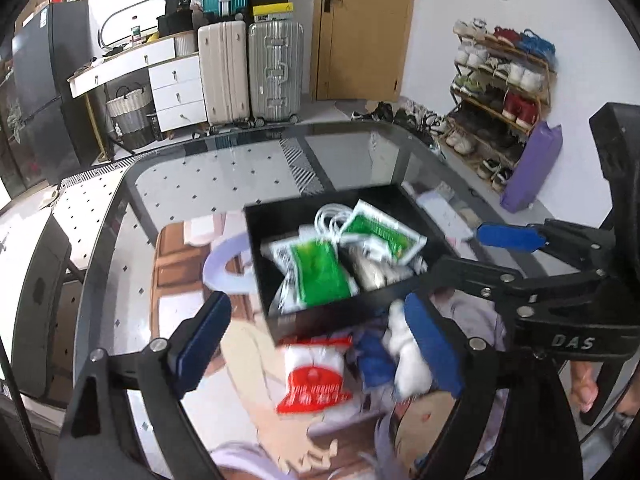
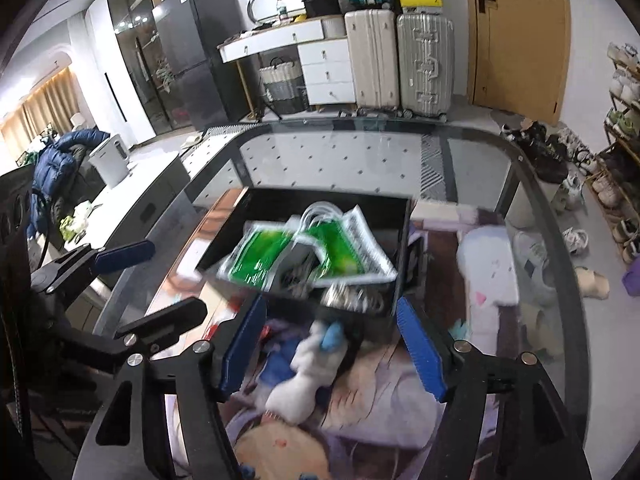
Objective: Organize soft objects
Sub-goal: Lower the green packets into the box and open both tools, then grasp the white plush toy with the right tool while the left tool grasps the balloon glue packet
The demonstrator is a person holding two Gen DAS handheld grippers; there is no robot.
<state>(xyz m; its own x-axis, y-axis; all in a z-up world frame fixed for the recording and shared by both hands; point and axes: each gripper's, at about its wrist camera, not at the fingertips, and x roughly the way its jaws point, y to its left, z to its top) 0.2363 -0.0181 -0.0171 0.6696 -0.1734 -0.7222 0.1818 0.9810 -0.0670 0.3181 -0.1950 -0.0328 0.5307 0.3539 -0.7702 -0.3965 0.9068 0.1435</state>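
A black box (image 1: 256, 248) on the glass table holds two green-and-white packets (image 1: 320, 268), a coiled white cable (image 1: 332, 218) and a crumpled silvery item (image 1: 372, 272). The box also shows in the right wrist view (image 2: 404, 240). In front of it lie a red-and-white packet (image 1: 314, 376) and a white plush toy (image 1: 408, 356) with blue parts. My left gripper (image 1: 316, 344) is open above the red packet. My right gripper (image 2: 332, 348) is open with the white plush toy (image 2: 308, 372) between its jaws, not gripped. The right gripper also shows in the left wrist view (image 1: 468, 280).
The glass table (image 1: 200, 184) carries a printed cartoon mat (image 2: 400, 400). Suitcases (image 1: 252, 68), a white desk with drawers (image 1: 172, 80) and a door (image 1: 360, 28) stand behind. A shoe rack (image 1: 500, 80) is at the right.
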